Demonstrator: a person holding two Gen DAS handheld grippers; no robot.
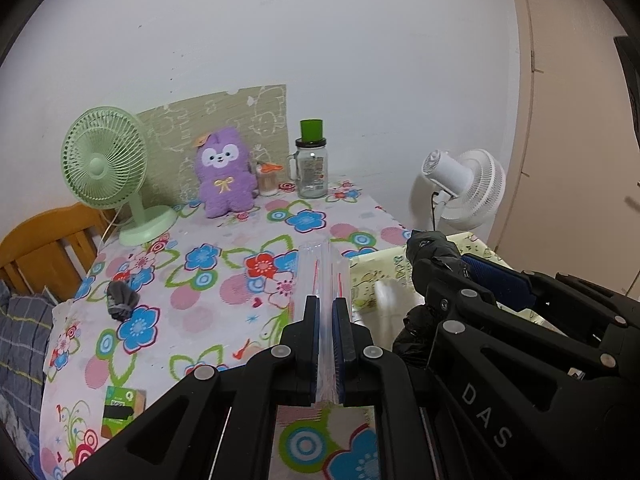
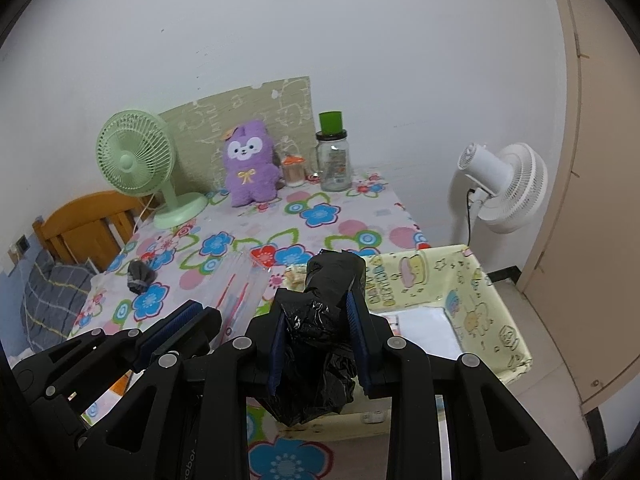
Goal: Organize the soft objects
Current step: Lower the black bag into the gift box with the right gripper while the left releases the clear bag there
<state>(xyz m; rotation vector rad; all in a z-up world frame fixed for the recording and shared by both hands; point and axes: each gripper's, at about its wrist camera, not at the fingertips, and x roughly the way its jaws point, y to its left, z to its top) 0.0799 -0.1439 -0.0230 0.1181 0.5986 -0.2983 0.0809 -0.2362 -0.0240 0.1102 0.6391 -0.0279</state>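
Clenched on a clear plastic zip bag [image 1: 322, 276], the left tongs [image 1: 328, 344] hold it upright above the flowered desk [image 1: 224, 280], with a small grey cloth bundle [image 1: 121, 300] lying well to their left. Just beside them on the right, the right tongs [image 2: 320, 340] grasp a crumpled black plastic bag [image 2: 326, 308] at the near edge of a yellow cartoon-print fabric bin [image 2: 472, 288]. Farther back stand a green fan [image 1: 106, 168], a purple plush toy [image 1: 226, 172], and a glass jar [image 1: 312, 170].

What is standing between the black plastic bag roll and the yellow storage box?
Nothing visible. The right tool grips the black plastic bag roll just before the yellow storage box, whose top is open. The left tool, holding clear bags, is off to the side.
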